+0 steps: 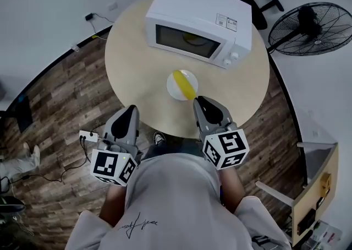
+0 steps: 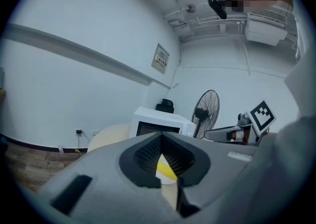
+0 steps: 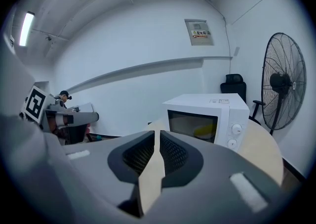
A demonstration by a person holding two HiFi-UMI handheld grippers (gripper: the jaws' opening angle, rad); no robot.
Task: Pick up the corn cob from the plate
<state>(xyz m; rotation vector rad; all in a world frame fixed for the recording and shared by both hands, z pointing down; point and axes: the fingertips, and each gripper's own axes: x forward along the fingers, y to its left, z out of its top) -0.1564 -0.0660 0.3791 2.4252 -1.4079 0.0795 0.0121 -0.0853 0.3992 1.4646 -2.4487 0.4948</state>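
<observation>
Evidently the corn cob point(image 1: 185, 83) is lying untouched across the white plate point(image 1: 172, 91), which is sitting near the middle of the round table point(image 1: 129, 61), just in front of the microwave point(image 1: 198, 23). Nothing is gripping it yet, so I am judging this as the approach step, with the pick-up itself not begun. The right gripper point(image 1: 201, 101) is hovering closest, its tip just beside the plate's near rim and pointing forward with a slight downward tilt. Its jaws are standing parted by only a thin slit, with nothing between them. The left gripper point(image 1: 132, 109) is hanging over the table's near edge, well apart from the plate. Its jaws are meeting at the tips and holding nothing, though its own view is lining up on the cob point(image 2: 166, 170) through the gap behind them. The next move is probably calling for the right jaws to open much wider than the cob. They would then be reaching over the rim and closing across the cob's middle without tipping the plate.
</observation>
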